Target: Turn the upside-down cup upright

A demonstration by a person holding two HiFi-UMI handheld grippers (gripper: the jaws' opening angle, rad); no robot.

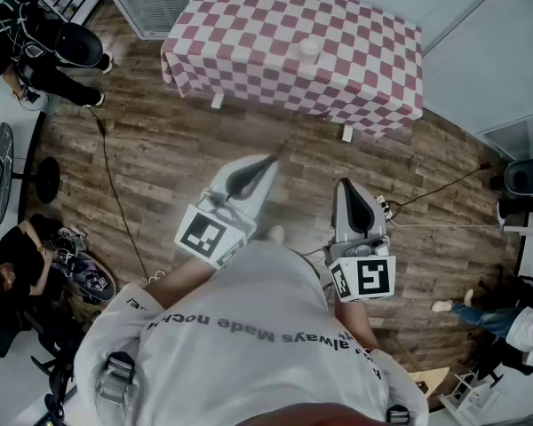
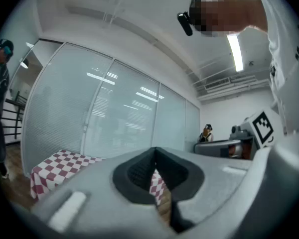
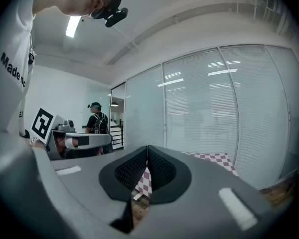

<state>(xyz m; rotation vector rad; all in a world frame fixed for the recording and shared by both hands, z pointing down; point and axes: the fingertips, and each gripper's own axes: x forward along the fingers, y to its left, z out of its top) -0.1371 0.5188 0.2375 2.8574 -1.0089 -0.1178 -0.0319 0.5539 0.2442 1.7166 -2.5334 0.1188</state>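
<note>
A pale cup stands on the table with the red-and-white checked cloth, near its front edge, far ahead of me. Which way up it stands is too small to tell. My left gripper is held over the wooden floor, well short of the table, its jaws shut with nothing between them. My right gripper hangs beside it to the right, also shut and empty. In the left gripper view the left gripper points level at the table. In the right gripper view the right gripper shows a strip of the checked cloth beyond its tips.
Wooden floor lies between me and the table. A person in black stands at the far left, another sits at the left. A cable runs across the floor. A glass wall rises behind the table.
</note>
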